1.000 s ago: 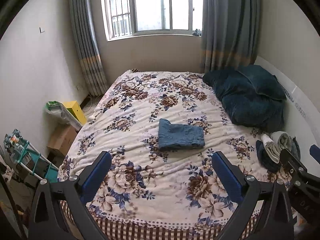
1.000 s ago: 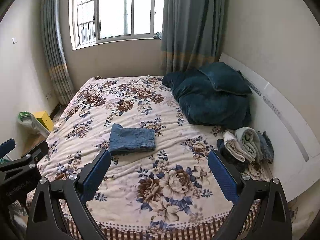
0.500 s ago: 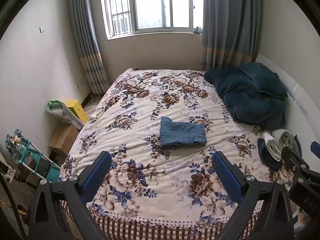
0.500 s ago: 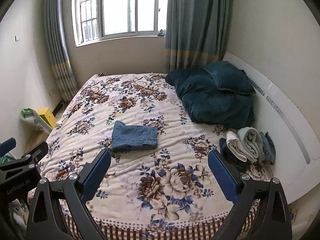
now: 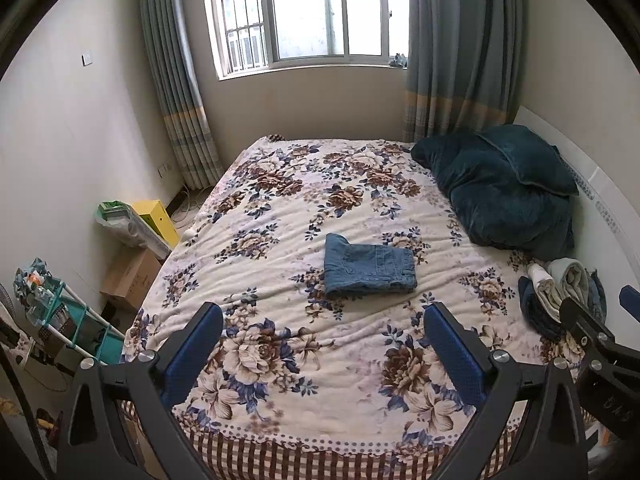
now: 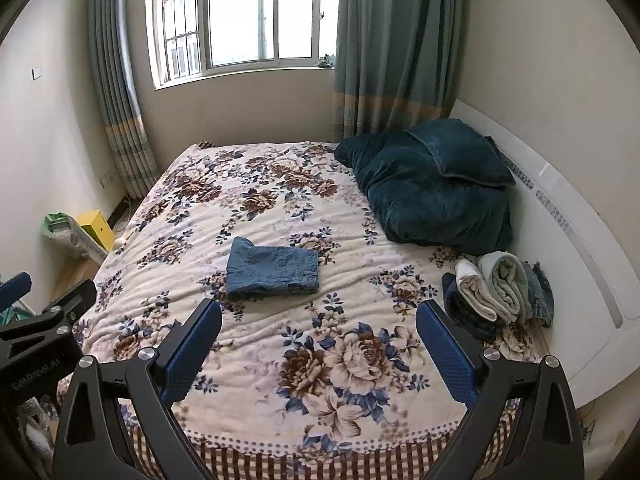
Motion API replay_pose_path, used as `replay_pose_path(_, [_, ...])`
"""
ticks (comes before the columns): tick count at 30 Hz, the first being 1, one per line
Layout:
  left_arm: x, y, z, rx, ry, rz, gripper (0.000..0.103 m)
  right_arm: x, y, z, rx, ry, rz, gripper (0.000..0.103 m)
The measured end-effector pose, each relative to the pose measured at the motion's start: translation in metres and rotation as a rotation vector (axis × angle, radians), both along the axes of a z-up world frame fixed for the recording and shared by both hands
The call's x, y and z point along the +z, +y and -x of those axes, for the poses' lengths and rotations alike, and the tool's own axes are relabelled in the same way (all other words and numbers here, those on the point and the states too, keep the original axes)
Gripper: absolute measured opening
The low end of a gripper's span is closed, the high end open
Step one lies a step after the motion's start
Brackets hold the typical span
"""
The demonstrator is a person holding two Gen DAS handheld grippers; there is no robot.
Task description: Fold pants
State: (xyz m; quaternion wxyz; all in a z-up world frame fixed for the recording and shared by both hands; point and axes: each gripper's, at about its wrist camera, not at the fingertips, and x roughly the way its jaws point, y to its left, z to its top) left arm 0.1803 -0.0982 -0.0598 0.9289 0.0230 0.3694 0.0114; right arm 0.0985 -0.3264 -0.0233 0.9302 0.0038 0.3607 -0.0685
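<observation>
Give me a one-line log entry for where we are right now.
jeans: folded, middle of bed | left gripper: open, empty | right gripper: open, empty | clothes pile: by headboard

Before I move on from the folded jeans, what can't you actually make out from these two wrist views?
- Folded jeans: underside and inner layers hidden by the top fold, both views.
- Rolled clothes pile: the dark bottom item is mostly covered by the rolls; in the left wrist view the right hand-held gripper blocks part of it.
- Floor below the bed's near edge: hidden by the left hand-held gripper.
- Window-sill object: too small.
</observation>
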Motion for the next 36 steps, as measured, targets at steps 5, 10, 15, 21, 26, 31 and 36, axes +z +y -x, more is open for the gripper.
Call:
replay_pose_path(5, [0.001, 0.000, 0.001, 0.001, -0.003, -0.001, 0.103, -0.003, -0.002, -0.003, 0.011, 0.012, -0.001, 0.100])
replay_pose_path(10, [0.000, 0.002, 0.003, 0.007, 0.001, 0.004, 0.103, -0.001, -0.002, -0.002, 0.016, 0.008, 0.001, 0.100])
replay_pose_path(15, [-0.003, 0.005, 0.009, 0.019, 0.004, 0.011, 0.103, 0.002, -0.002, -0.001, 0.022, 0.003, 0.007, 0.100])
replay_pose_path(21, [-0.002, 0.007, 0.013, 0.030, -0.008, -0.004, 0.103, 0.004, -0.002, -0.003, 0.027, 0.005, 0.009, 0.100])
replay_pose_path(26, [0.000, 0.011, 0.016, 0.035, -0.021, -0.009, 0.103, 0.006, -0.002, -0.002, 0.032, 0.006, 0.010, 0.100])
replay_pose_path(31, [-0.001, 0.016, 0.017, 0.044, -0.023, -0.010, 0.103, 0.008, -0.002, -0.002, 0.037, 0.003, 0.010, 0.100])
replay_pose_path(36, [-0.002, 0.015, 0.019, 0.046, -0.021, -0.011, 0.103, 0.010, -0.003, -0.003, 0.044, 0.002, 0.011, 0.100])
